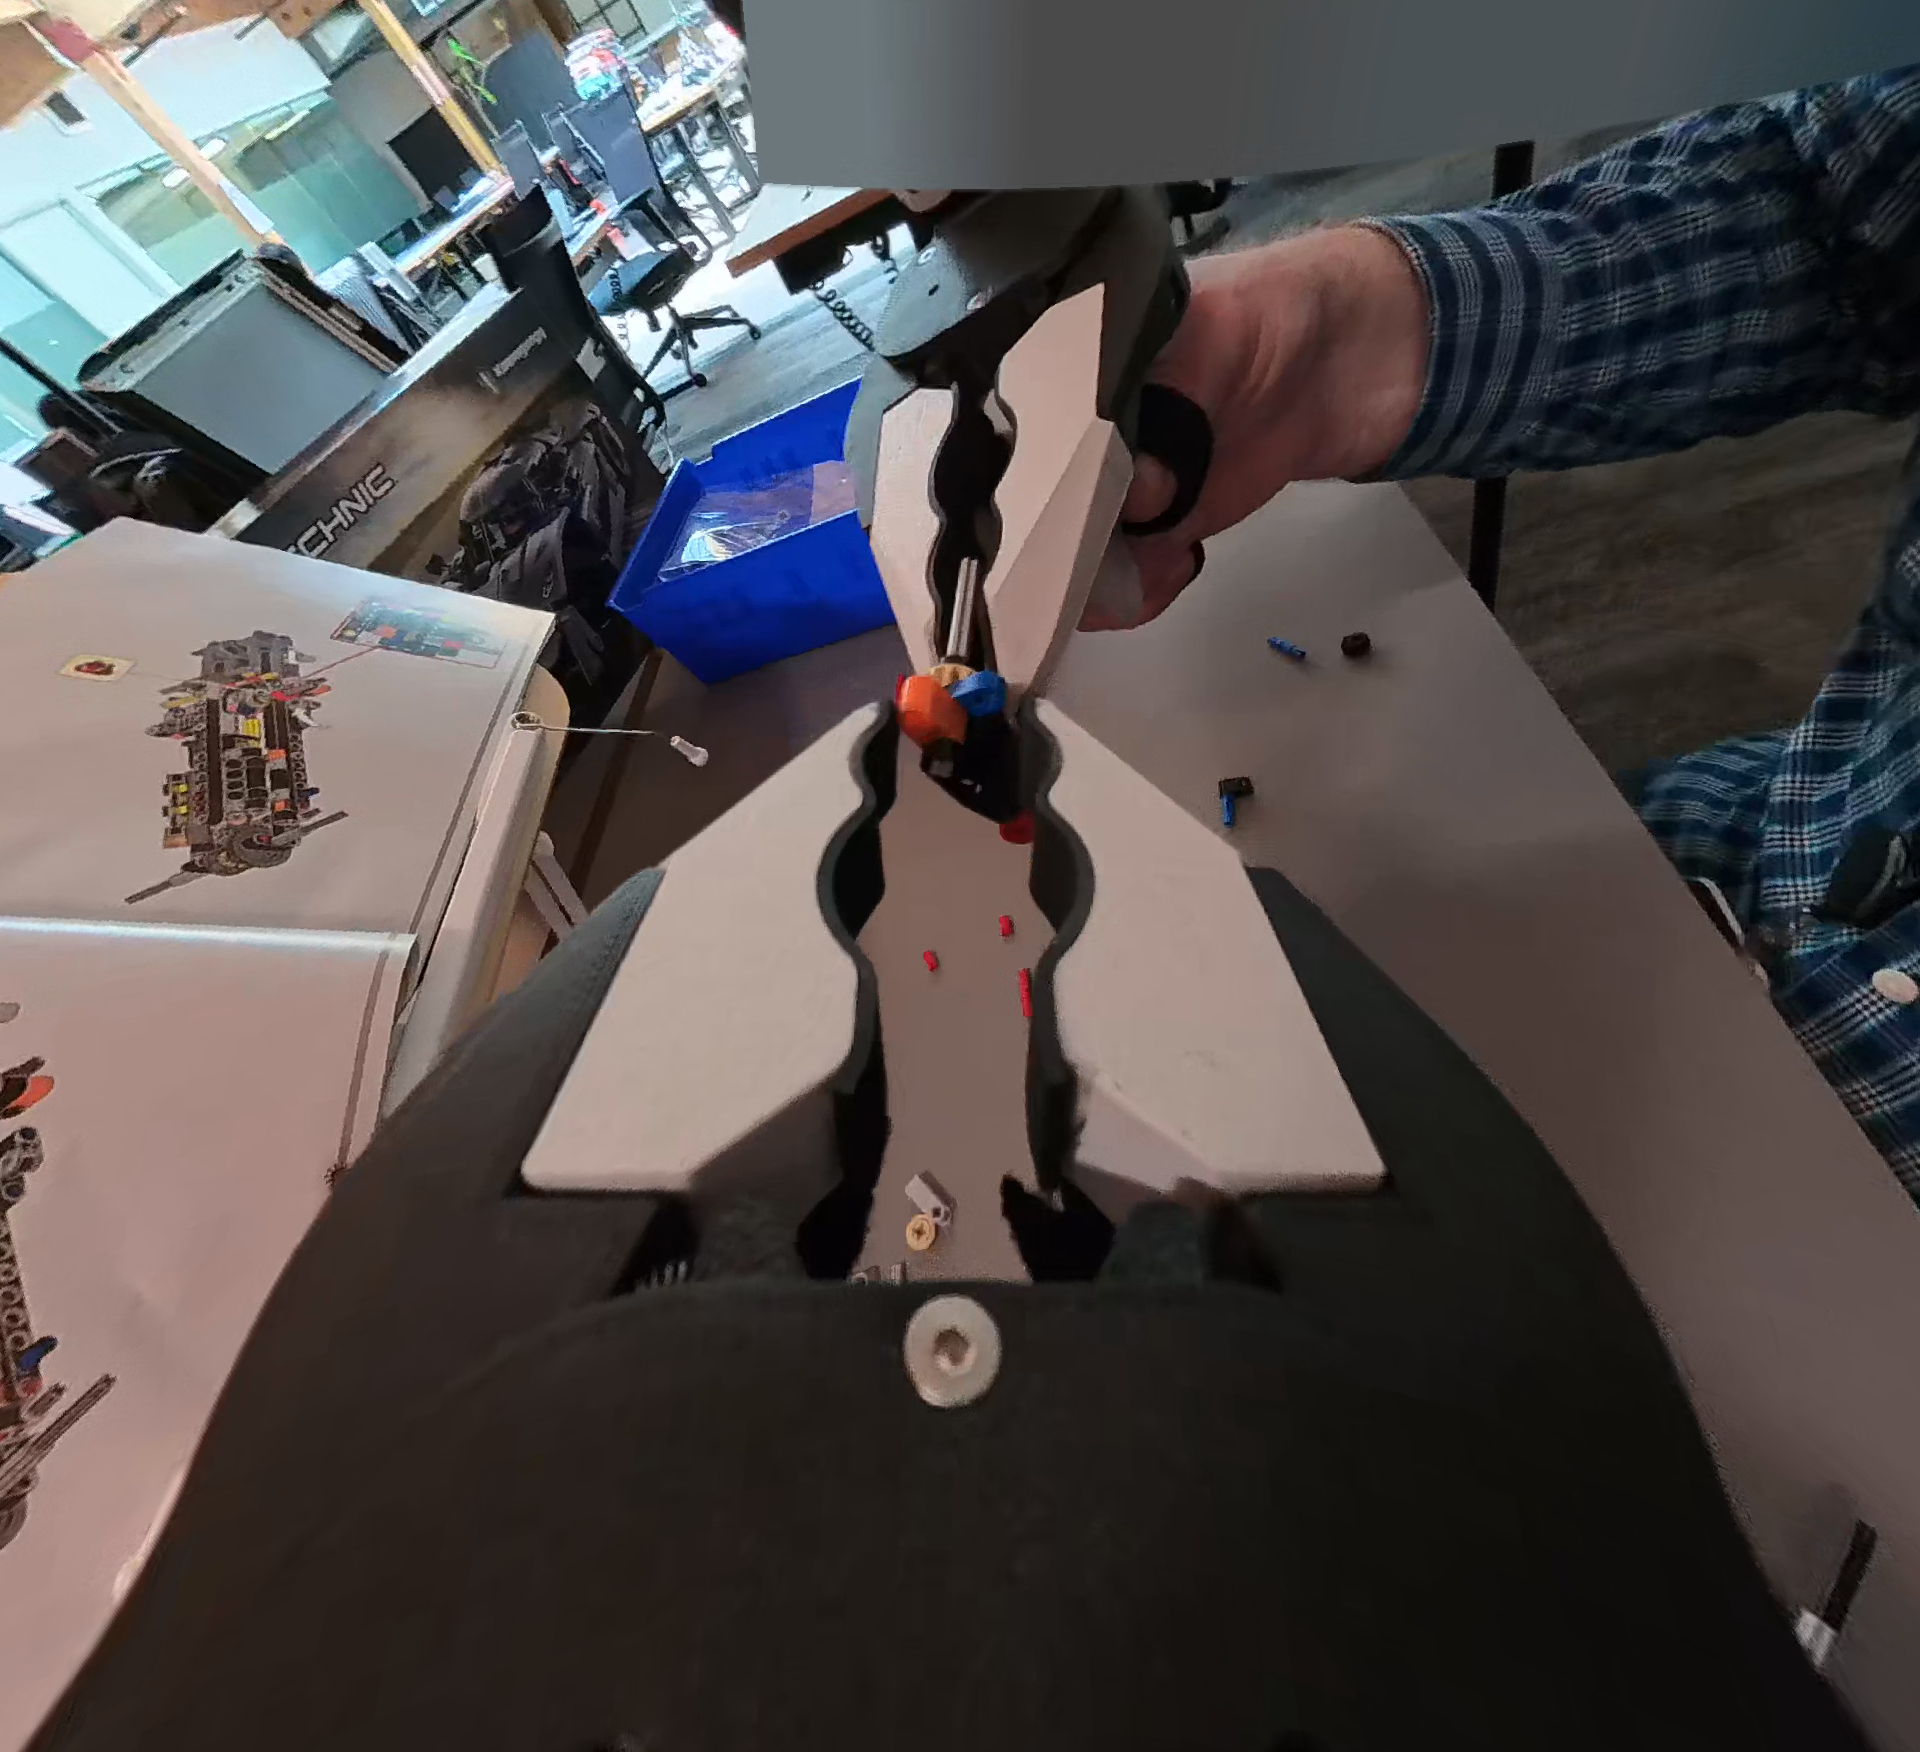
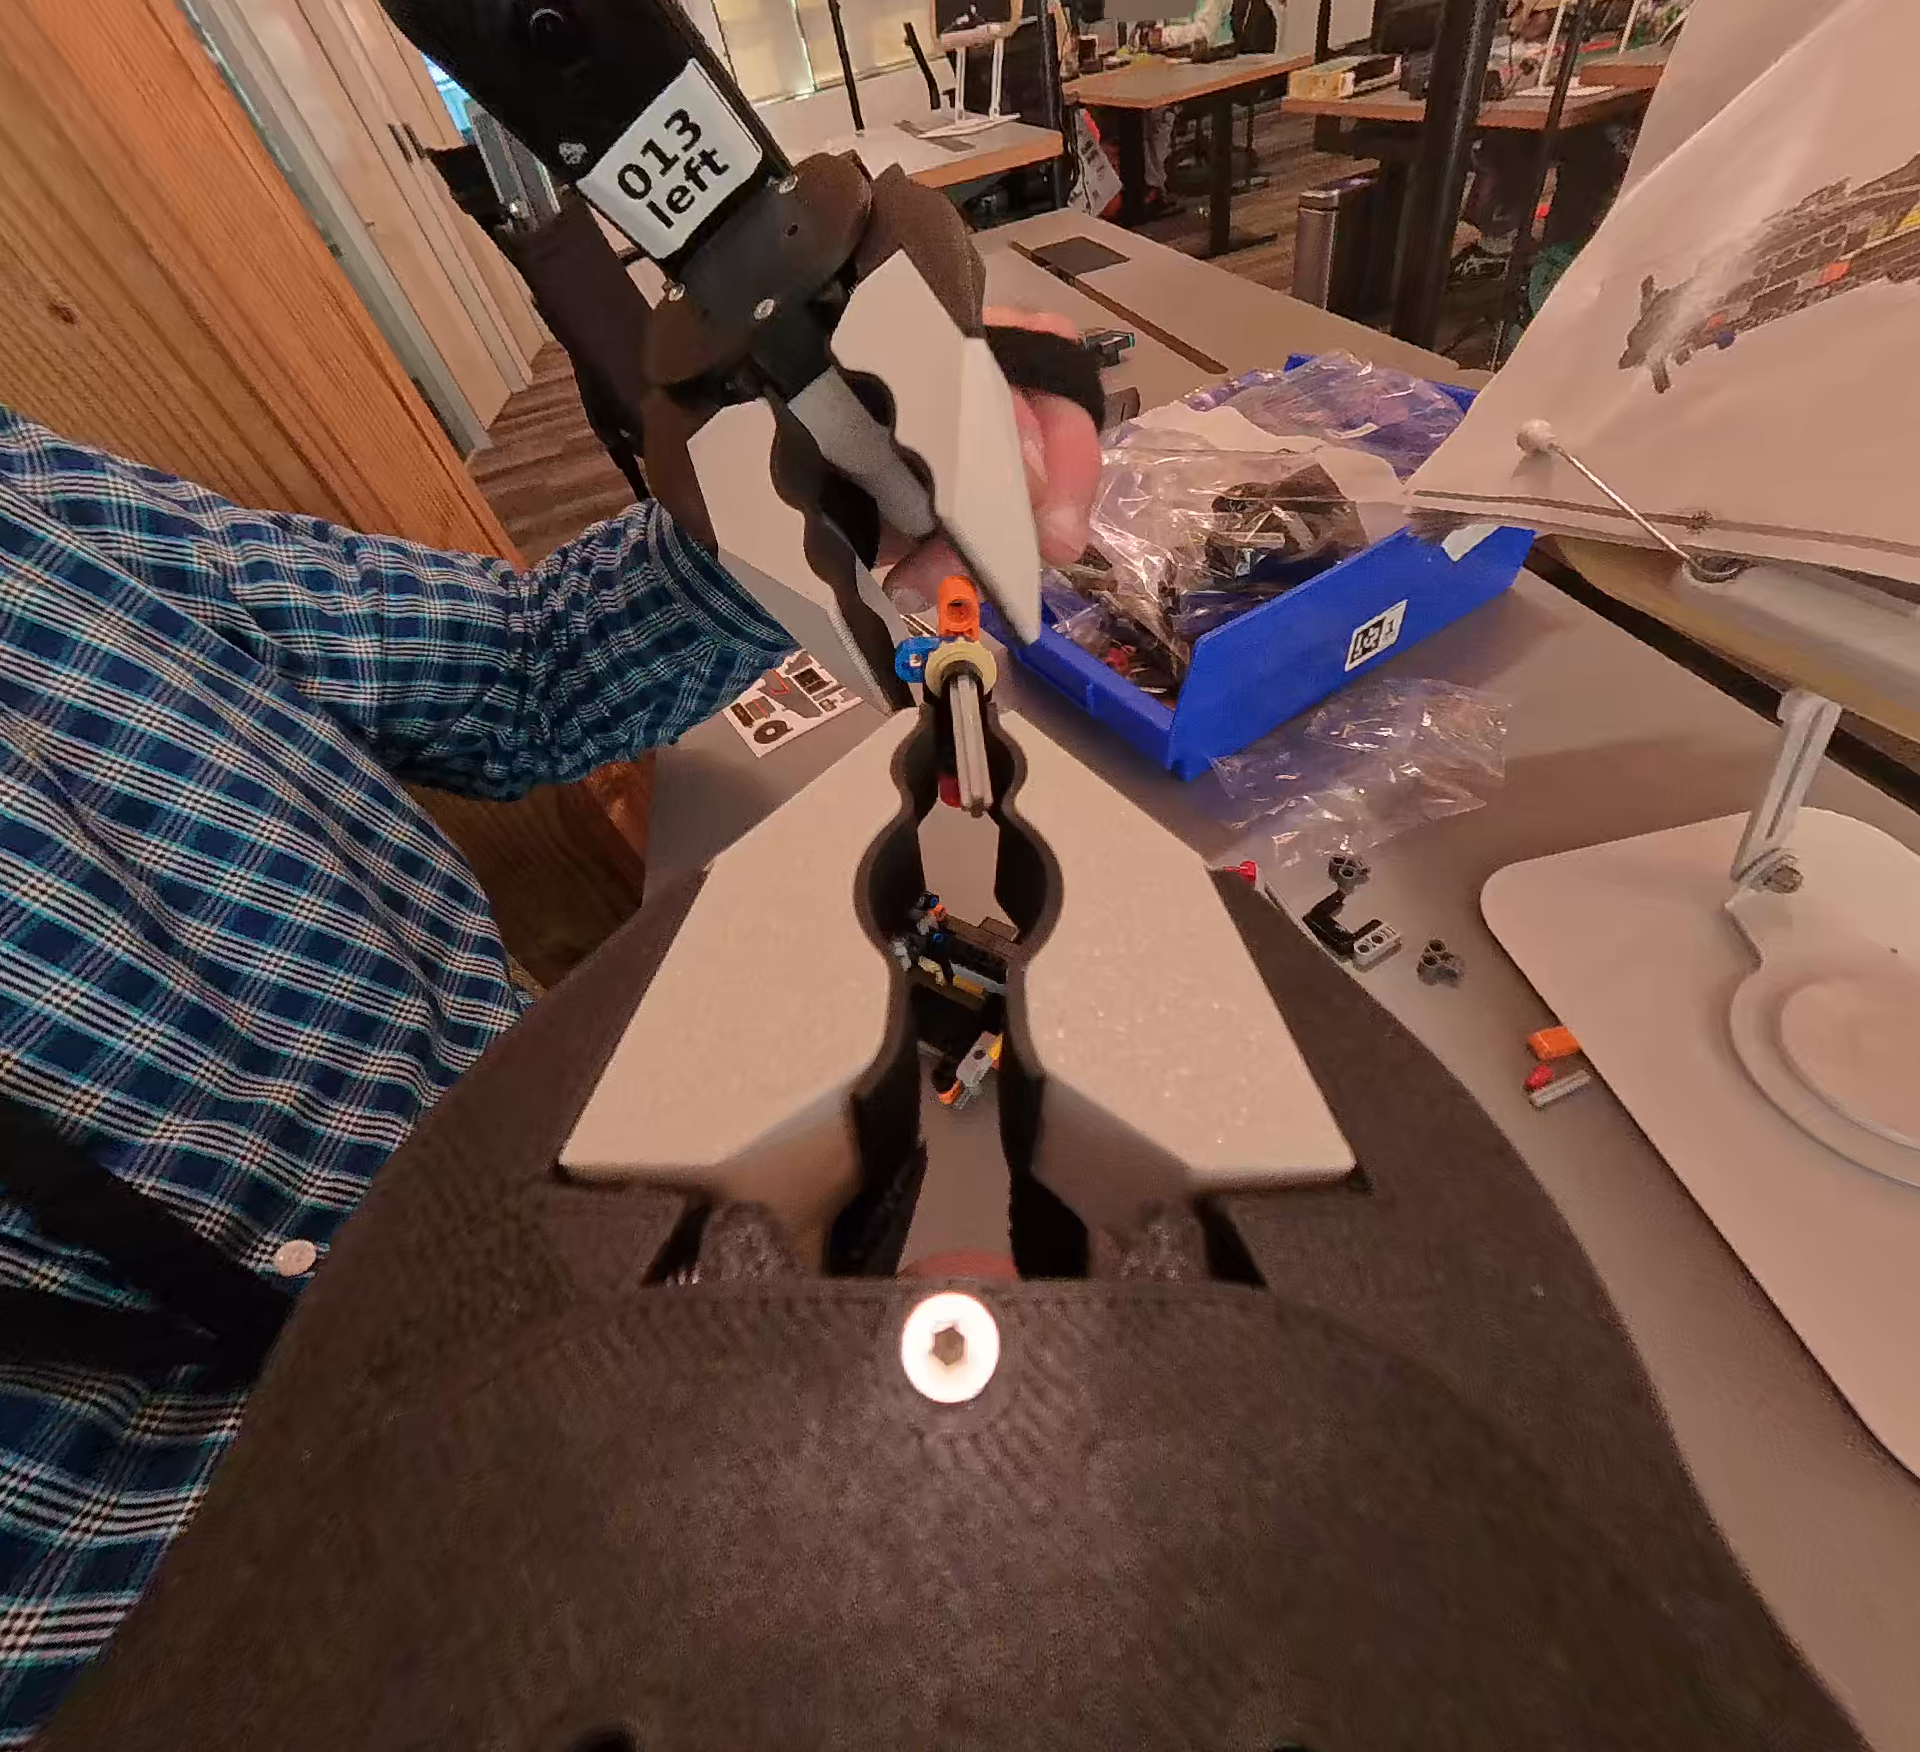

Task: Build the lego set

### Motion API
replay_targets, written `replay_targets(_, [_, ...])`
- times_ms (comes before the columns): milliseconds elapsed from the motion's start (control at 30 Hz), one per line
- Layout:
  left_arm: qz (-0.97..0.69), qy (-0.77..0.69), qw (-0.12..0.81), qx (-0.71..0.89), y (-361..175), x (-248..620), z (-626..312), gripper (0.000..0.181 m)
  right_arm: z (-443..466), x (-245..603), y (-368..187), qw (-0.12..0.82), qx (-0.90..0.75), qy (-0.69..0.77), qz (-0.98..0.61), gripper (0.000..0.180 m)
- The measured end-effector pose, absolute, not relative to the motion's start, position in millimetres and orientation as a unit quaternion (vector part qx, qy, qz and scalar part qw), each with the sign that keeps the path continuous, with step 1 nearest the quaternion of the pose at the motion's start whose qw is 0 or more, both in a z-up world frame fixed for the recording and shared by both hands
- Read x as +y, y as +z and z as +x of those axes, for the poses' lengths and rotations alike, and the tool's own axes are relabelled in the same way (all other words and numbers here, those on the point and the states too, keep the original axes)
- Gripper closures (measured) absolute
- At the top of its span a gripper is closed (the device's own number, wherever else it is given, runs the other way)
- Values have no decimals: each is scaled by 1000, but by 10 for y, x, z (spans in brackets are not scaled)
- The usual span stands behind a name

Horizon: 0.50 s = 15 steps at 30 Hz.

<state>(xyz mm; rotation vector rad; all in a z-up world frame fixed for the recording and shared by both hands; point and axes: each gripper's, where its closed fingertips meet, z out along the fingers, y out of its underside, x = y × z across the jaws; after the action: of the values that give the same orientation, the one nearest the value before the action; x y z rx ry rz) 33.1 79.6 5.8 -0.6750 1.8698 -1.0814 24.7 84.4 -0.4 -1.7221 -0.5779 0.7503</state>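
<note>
My left gripper (image 1: 956,720) is shut on a small lego assembly (image 1: 971,762) of orange, blue, black and red parts, held above the grey table (image 1: 1351,923). My right gripper (image 2: 956,720) is shut on a grey axle (image 2: 966,752), whose tip meets a tan bush (image 2: 961,663) on the assembly. In the left wrist view the right gripper (image 1: 977,663) comes down from above with the axle (image 1: 961,606). In the right wrist view the left gripper (image 2: 951,653) holds the orange part (image 2: 956,609) tip to tip with mine.
A blue bin (image 2: 1299,642) with bags of parts stands behind. An instruction booklet (image 1: 260,715) rests on a white stand (image 2: 1662,1027). A partly built model (image 2: 951,964) lies under the right gripper. Loose small pieces (image 2: 1351,923) are scattered on the table.
</note>
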Motion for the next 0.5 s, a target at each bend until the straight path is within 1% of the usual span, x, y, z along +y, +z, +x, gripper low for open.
replay_targets(267, [-233, -395, 474, 751, 105, 760, 294, 162, 212, 806, 31, 544, -223, 359, -725, 176])
replay_targets(333, [-215, -362, 502, 755, 101, 765, 296, 162, 217, 809, 24, 539, -220, 361, -728, 176])
replay_targets(500, [-192, -336, 523, 759, 129, 760, 282, 162, 204, 804, 42, 532, -200, 397, -721, 176])
